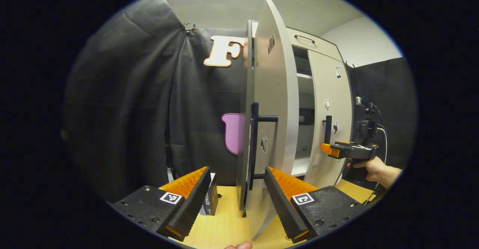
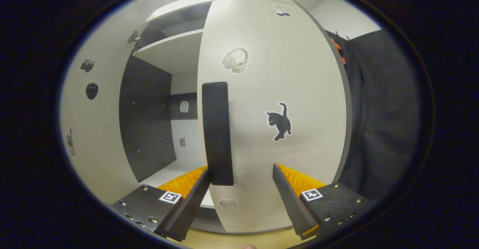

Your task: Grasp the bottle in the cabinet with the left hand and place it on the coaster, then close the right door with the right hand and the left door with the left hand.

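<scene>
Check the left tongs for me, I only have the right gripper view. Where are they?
Observer: The left tongs are open, facing the left door edge-on, with the left handle ahead between the fingers.
Operator: Anything on the table there?
Observer: A small dark box stands on the wooden table, left of that door.
Operator: My side from there?
Observer: A hand holds the right tongs level at the right door, just below the right handle.
</scene>
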A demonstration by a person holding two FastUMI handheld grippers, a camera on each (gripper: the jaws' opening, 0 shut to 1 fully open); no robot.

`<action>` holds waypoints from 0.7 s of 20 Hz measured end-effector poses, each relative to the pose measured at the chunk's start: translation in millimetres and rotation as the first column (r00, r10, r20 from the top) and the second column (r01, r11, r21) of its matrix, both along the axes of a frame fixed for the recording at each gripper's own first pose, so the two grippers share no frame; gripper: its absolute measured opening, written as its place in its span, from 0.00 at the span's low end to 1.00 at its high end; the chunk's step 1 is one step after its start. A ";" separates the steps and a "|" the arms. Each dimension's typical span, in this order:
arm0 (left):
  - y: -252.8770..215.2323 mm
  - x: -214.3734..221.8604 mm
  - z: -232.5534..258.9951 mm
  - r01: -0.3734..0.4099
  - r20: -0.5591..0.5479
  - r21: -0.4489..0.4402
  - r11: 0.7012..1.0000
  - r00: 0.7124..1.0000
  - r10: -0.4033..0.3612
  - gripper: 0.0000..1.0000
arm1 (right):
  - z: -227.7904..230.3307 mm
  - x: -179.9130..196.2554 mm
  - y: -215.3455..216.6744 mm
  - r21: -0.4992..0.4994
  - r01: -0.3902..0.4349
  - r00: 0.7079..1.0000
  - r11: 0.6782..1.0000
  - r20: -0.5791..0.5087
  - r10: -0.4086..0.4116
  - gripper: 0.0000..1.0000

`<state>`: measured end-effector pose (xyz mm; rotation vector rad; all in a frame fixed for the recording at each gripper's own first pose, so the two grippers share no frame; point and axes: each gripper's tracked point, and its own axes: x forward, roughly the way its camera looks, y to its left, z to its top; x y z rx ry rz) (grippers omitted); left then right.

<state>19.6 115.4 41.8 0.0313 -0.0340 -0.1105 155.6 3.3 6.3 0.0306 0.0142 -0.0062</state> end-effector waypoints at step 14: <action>-71.1 9.1 -9.7 0.140 -0.032 0.017 0.990 0.990 -0.139 0.91 | 10.8 -95.4 -15.4 0.015 -0.088 0.996 0.996 0.018 0.088 1.00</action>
